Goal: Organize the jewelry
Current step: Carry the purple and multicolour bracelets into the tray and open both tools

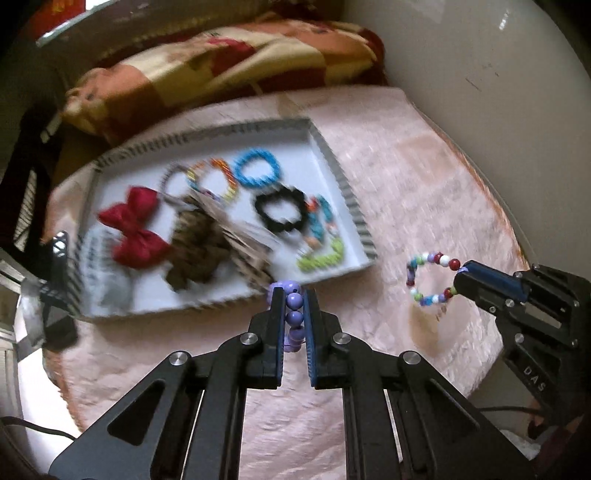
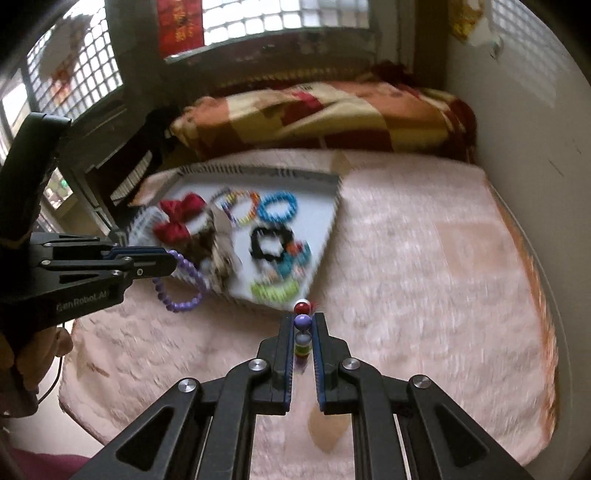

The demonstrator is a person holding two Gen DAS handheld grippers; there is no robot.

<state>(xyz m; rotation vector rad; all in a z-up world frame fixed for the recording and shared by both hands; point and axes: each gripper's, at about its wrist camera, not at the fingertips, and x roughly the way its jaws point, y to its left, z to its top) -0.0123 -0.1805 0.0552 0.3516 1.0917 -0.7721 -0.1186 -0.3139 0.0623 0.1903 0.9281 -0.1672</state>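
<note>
Jewelry lies in two places: most pieces rest in a shallow white tray point(image 1: 332, 162) with a striped rim, and two bead bracelets are off the tray, one in each gripper.

Left gripper point(image 1: 293, 295): angled steeply downward above the pink fuzzy cover point(image 1: 406, 166), just short of the tray's near edge. Its fingers are clamped on a purple bead bracelet point(image 1: 294, 301), with the beads stacked in a line between the pads. In the right wrist view the same bracelet point(image 2: 181, 288) hangs as a loop below the left gripper point(image 2: 171, 260), clear of the cover. A person's hand point(image 2: 37, 350) shows at the left edge of that view, behind the gripper body.

Right gripper point(image 2: 303, 319): also pitched downward over the cover, to the right of the tray's near corner. Its fingers are closed on a bracelet of mixed coloured beads point(image 2: 303, 325). In the left wrist view this bracelet point(image 1: 430, 277) stands out as an open ring from the tip of the right gripper point(image 1: 460, 278), above the cover.

Tray contents, blurred: a red bow point(image 1: 135, 229), a brown bow point(image 1: 195, 254), a blue ring point(image 1: 256, 170), a black scrunchie point(image 1: 280, 212), a multicoloured ring point(image 1: 212, 181) and a green band point(image 1: 321, 258).

A patterned blanket point(image 2: 321, 114) lies beyond the tray, against barred windows point(image 2: 284, 14).
</note>
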